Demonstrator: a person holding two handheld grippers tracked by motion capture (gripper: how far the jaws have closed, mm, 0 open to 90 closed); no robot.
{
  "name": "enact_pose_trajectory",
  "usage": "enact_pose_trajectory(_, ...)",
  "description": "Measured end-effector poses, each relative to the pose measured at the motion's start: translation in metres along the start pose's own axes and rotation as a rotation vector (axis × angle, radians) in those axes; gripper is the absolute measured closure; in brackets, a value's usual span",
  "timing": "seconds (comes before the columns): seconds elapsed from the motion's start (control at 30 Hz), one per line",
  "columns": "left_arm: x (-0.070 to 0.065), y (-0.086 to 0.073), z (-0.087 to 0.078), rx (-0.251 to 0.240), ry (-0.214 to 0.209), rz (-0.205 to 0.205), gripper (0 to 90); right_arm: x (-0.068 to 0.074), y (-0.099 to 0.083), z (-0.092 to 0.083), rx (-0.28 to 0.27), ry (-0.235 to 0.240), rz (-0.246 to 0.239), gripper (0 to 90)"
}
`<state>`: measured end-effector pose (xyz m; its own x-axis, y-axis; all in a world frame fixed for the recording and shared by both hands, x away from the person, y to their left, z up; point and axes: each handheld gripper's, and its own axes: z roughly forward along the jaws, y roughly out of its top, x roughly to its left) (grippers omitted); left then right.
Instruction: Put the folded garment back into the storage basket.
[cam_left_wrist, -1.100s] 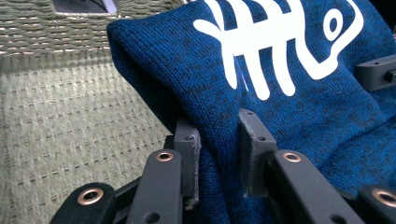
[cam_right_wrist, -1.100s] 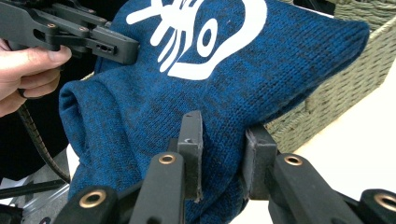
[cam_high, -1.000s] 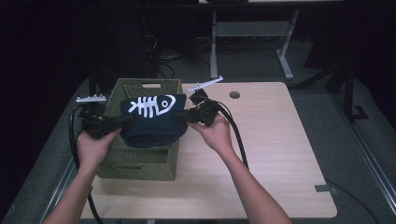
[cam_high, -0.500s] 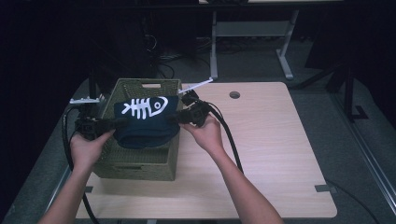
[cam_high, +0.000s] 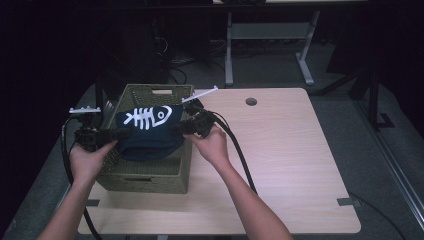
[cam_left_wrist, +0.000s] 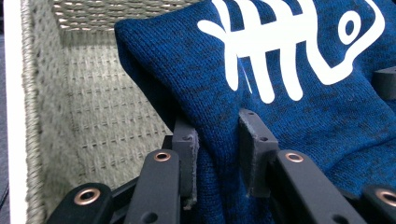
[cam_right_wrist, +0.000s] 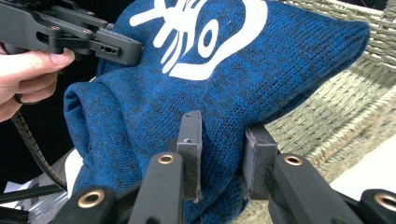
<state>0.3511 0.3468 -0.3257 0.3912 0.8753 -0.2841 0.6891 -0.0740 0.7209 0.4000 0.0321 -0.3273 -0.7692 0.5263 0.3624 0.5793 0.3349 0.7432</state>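
Observation:
A dark blue knitted garment (cam_high: 147, 132) with a white fish-skeleton print hangs stretched between my two grippers over a green woven basket (cam_high: 145, 175). My left gripper (cam_high: 117, 134) is shut on its left edge, with the fabric pinched between the pads (cam_left_wrist: 217, 126). On the right edge my right gripper (cam_high: 182, 127) is shut on a fold of the knit (cam_right_wrist: 224, 126). The garment (cam_left_wrist: 303, 116) sags into the basket's open top, with the basket's inner wall (cam_left_wrist: 93, 116) behind it. In the right gripper view the garment (cam_right_wrist: 224, 60) has the left gripper (cam_right_wrist: 126, 49) at its far side.
The basket stands at the left of a light wooden table (cam_high: 280, 165) with a round cable hole (cam_high: 251, 101) near its far edge. Black cables trail from both grippers across the table. Metal desk legs (cam_high: 229, 50) stand on the dark floor behind.
Both hands have carried the garment to the left and a little lower, so it now sags into the basket's opening.

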Motion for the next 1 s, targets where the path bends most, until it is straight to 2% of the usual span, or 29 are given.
enact_pose_trajectory(0.4, 0.009, -0.004, 0.003, 0.013, 0.03, -0.012, 70.2, 0.002, -0.001, 0.016, 0.012, -0.005, 0.009, 72.0)
enact_pose_trajectory(1.0, 0.017, -0.008, 0.007, 0.028, 0.045, -0.016, 68.0, 0.0, -0.006, 0.034, 0.048, -0.018, 0.021, 70.3)
